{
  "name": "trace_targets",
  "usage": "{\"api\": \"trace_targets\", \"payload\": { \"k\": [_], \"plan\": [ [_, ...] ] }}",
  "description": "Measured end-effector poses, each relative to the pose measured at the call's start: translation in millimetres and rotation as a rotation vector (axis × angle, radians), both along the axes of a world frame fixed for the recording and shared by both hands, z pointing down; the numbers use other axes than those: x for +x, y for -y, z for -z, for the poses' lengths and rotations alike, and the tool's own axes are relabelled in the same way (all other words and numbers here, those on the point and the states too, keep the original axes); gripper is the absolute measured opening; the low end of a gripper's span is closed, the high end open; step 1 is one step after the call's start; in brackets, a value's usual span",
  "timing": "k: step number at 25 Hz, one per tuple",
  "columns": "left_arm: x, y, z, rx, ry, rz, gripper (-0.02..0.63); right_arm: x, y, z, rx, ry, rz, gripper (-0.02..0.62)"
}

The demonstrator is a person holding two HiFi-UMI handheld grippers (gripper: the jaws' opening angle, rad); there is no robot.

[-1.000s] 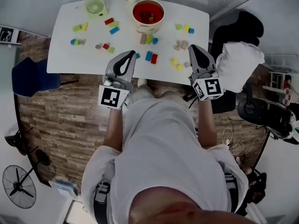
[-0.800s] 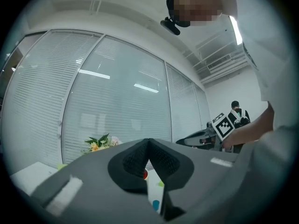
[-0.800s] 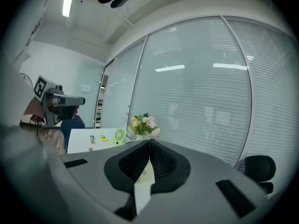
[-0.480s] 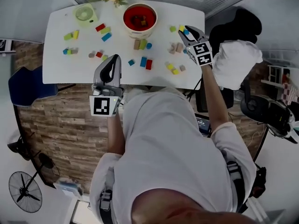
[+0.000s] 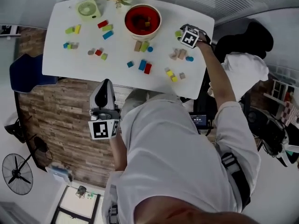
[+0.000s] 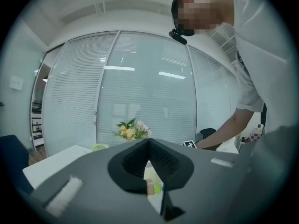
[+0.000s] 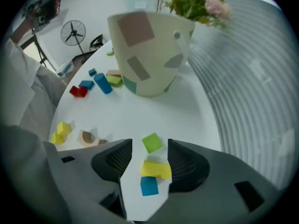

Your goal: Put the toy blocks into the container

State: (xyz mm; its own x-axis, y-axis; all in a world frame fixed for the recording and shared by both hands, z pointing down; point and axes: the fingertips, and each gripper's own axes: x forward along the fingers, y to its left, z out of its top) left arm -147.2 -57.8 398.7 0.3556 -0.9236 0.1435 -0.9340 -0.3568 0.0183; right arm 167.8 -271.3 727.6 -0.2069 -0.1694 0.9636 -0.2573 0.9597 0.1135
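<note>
R gripper [image 7: 149, 149] jaws just opened wide, yellow oblong toy block [image 7: 156, 169] btwn them, prob. ungripped; L gripper [image 6: 148, 143] jaws closed, empty.

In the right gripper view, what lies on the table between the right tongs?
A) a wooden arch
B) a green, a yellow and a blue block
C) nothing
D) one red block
B: the right tongs, which have just been opening, stand apart, with the green block, the yellow block and the blue block between them on the table.
</note>
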Motion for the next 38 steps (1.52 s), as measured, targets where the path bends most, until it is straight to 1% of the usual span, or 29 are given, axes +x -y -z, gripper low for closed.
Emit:
{"api": "trace_targets", "payload": {
  "k": [2, 6, 9, 10, 11, 13, 16, 18, 21, 26, 30, 34, 36, 38],
  "plan": [
    [-6.6, -9.4, -4.6, -0.026, 0.010, 0.053, -0.002, 0.8, 0.1, -20.5, -0.050, -0.047, 0.074, 0.244],
    [-12.7, -20.9, -10.4, -0.063, 0.035, 0.110, -0.002, -0.3, 6.8, -47.8, -0.065, -0.093, 0.171, 0.238],
    [-15.0, -23.3, -10.4, -0.066, 0.025, 0.131, -0.002, -1.3, 7.5, -53.8, -0.105, -0.111, 0.233, 0.218],
    [-15.6, -24.1, -10.3, -0.065, 0.021, 0.137, -0.002, -1.3, 6.5, -53.2, -0.121, -0.112, 0.246, 0.182],
    [-16.2, -24.7, -10.3, -0.065, 0.021, 0.141, -0.002, -1.2, 5.6, -52.3, -0.130, -0.109, 0.255, 0.160],
    [-16.9, -24.1, -9.2, -0.061, 0.024, 0.142, -0.002, -1.8, 4.4, -50.1, -0.135, -0.090, 0.246, 0.155],
    [-15.4, -18.7, -7.0, -0.048, 0.030, 0.126, -0.002, 3.0, -4.2, -48.1, -0.170, -0.041, 0.151, 0.153],
    [-11.4, -13.8, -5.7, -0.040, 0.031, 0.103, -0.002, 0.0, -9.2, -40.1, -0.175, 0.035, 0.087, 0.153],
    [-6.0, -6.5, -3.1, -0.025, 0.024, 0.064, -0.002, -18.9, -2.8, -9.5, -0.099, 0.212, 0.004, 0.153],
    [3.0, 6.4, 2.3, 0.010, 0.012, -0.006, -0.002, -35.1, -7.1, 47.4, -0.027, 0.467, -0.153, 0.153],
    [11.3, 19.9, 9.0, 0.048, -0.007, -0.063, -0.002, -39.8, -11.2, 107.5, 0.047, 0.657, -0.258, 0.153],
    [17.6, 31.2, 15.7, 0.080, -0.024, -0.118, -0.002, -49.4, -12.8, 178.7, 0.161, 0.854, -0.342, 0.153],
    [19.4, 35.1, 18.7, 0.091, -0.030, -0.139, -0.002, -59.2, -12.2, 213.6, 0.234, 0.903, -0.344, 0.153],
    [19.6, 36.7, 20.9, 0.102, -0.037, -0.154, -0.002, -74.2, -10.9, 244.2, 0.312, 0.891, -0.307, 0.153]
  ]
}}
